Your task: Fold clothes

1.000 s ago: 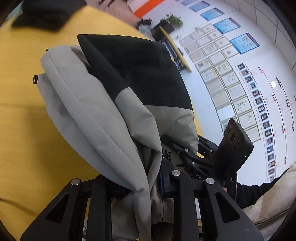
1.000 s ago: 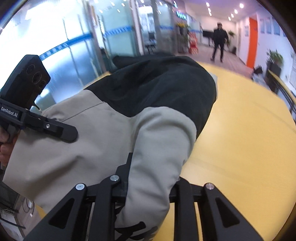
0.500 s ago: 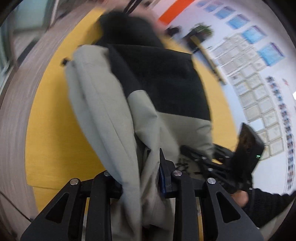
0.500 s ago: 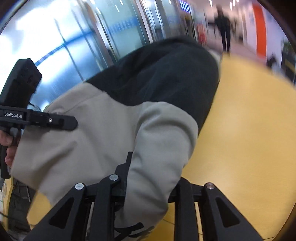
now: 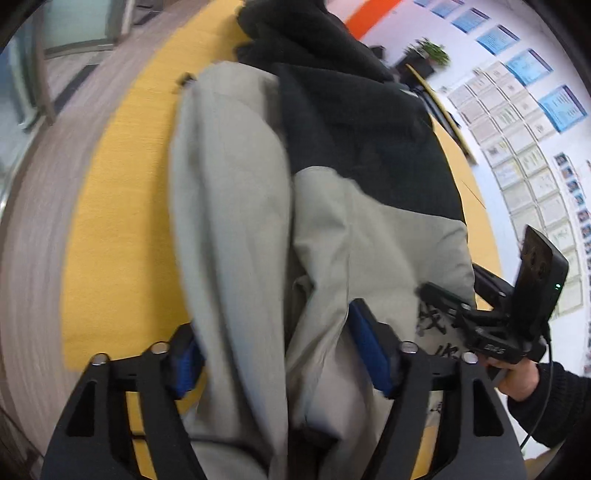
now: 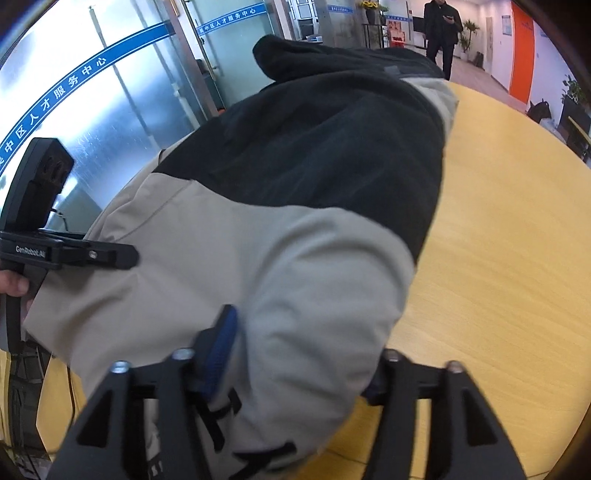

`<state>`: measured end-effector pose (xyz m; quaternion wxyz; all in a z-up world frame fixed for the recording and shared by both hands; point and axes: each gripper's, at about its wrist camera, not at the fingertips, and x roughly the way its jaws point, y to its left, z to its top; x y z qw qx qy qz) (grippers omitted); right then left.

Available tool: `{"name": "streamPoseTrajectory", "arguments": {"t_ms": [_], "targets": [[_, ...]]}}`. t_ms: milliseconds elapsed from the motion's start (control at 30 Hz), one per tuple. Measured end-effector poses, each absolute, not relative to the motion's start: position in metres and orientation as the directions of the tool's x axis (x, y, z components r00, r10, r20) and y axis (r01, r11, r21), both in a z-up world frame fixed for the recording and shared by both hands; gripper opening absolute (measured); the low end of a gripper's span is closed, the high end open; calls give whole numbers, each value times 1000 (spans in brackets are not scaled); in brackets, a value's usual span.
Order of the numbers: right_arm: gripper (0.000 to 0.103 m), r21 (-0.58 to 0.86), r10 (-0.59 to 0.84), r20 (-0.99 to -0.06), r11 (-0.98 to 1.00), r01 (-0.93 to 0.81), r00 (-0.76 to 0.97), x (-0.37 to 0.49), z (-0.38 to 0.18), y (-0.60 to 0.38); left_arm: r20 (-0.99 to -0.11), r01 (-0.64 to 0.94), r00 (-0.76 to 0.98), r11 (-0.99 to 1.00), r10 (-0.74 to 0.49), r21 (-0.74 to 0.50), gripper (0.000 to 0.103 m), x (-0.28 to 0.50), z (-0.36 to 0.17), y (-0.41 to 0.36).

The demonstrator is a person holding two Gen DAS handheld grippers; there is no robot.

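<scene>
A grey-beige and black jacket (image 5: 240, 184) (image 6: 258, 240) lies folded on the round yellow table (image 5: 110, 221) (image 6: 498, 258), black part farthest from me. My left gripper (image 5: 279, 354) straddles the jacket's near hem. Its jaws are opening, the blue pads (image 5: 369, 350) stand wide, and loose fabric lies between them. My right gripper (image 6: 295, 365) straddles the near grey sleeve. Its jaws are opening too, one blue pad (image 6: 221, 347) shows and the other is hidden behind cloth. Each gripper appears in the other's view, held by a hand: the right one (image 5: 517, 325), the left one (image 6: 74, 253).
The table edge curves close on the left, with wood floor (image 5: 37, 184) beyond. A wall of framed papers (image 5: 517, 129) is to the right. Glass doors (image 6: 110, 110) stand behind the jacket. A person in dark clothes (image 6: 441, 33) stands far off down the hall.
Both grippers came down and across with the jacket, which now rests on the table. Both pairs of jaws, clamped on fabric before, have spread wide apart.
</scene>
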<state>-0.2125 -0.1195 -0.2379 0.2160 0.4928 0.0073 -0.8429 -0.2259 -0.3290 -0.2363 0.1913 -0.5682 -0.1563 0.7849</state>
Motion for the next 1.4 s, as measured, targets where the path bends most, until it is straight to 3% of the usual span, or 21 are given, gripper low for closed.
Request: {"name": "streamPoseTrajectory", "arguments": {"t_ms": [67,167,200,267,333,467,600,700,900,1200,1400], "targets": [[64,190,-369,-812,-900,393,-453,-201,-217,-104,-819,-79,-356,-888,450,-454,72,-207,-210,-343],[84,163,-402,-744,-884,438,-533,-172,-171,-70,-784,-26,-494,-907,377,-420,73,-158,-150,-368],[85,153,-422,-715,-872,464,-558,-159,-153,-55,-765,-6,-545,-914,344,-406,76,-139,-127,-384],[86,114,-449,-659,-853,510,-603,-136,-118,-32,-721,45,-639,-923,267,-382,84,-103,-77,-405],[90,51,-458,-611,-837,546,-646,-106,-79,4,-673,115,-720,-928,168,-355,102,-60,-22,-406],[94,-63,-470,-536,-806,588,-702,-75,-15,47,-599,233,-801,-920,2,-315,103,21,66,-417],[103,-117,-483,-493,-787,605,-723,-39,38,98,-576,314,-810,-910,-108,-271,103,69,117,-365],[103,-109,-484,-524,-778,619,-701,-20,56,114,-583,376,-791,-899,-185,-225,103,90,128,-307],[103,-23,-466,-622,-793,609,-629,3,54,85,-687,465,-661,-884,-303,-57,103,89,79,-208],[103,-16,-381,-768,-792,610,-515,-20,-4,-17,-751,538,-551,-843,-364,14,103,90,53,-174],[103,-62,-333,-779,-802,594,-532,-18,-9,-31,-778,538,-528,-843,-340,3,103,88,33,-178]]}}
